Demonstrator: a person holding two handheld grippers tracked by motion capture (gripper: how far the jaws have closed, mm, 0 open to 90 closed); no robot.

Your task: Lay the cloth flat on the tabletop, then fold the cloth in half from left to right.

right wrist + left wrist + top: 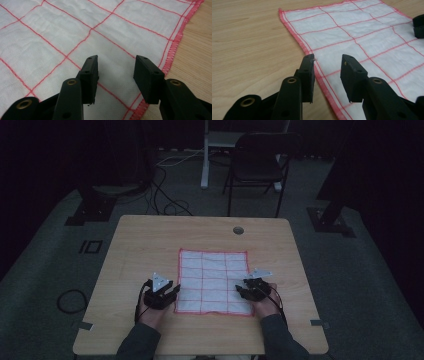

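Left side first. My left hand-held gripper [161, 292] sits at the near left corner of the cloth [212, 280], which lies flat and spread on the tabletop [140, 240], with its long axis running away from me. In the left gripper view the jaws stand parted, nothing between the pads; the red hemmed left edge [312, 62] passes under the gap, so the cloth lies ahead and to the right of this tool. I read it as released.

Centre: the cloth is white with a red grid, smooth, no fold visible.

Right side. My right hand-held gripper [254, 289] rests over the near right corner. In the right gripper view its jaws are also apart, the cloth beneath them and the right hem [172, 50] just beyond the outer jaw. Whether the pad tips touch the fabric I cannot tell; the high view is dim.

Judgement: both tools are about equally near their corners. The coming pinch turns on each hem lying between the jaws.
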